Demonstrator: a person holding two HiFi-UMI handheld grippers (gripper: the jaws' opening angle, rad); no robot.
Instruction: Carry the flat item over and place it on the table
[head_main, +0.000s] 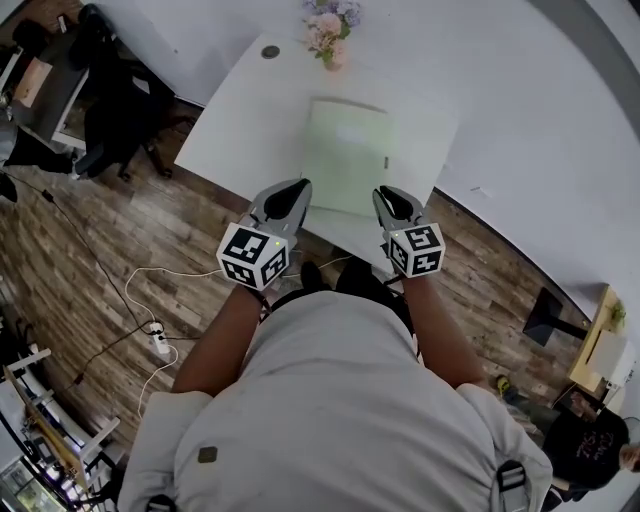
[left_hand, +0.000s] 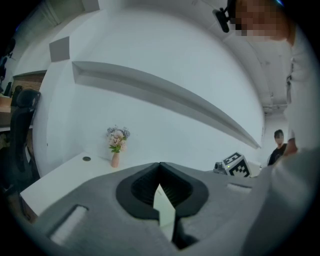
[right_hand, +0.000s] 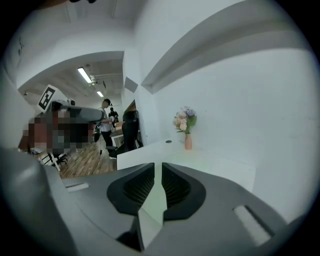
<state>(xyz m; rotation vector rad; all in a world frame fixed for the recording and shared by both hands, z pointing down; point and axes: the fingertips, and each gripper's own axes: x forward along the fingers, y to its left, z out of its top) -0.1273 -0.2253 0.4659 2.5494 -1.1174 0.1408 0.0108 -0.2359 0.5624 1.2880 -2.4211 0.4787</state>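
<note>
Left gripper (head_main: 296, 190) and right gripper (head_main: 386, 196) each have their fingers clamped on the near edge of the pale green flat item (head_main: 345, 150), over the white tabletop (head_main: 240, 120).

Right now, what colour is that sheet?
The sheet is pale green; head view shows it best.

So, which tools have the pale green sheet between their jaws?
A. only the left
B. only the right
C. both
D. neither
C: each tool's own view shows the sheet running between its jaws, the left tool and the right tool alike.
</note>
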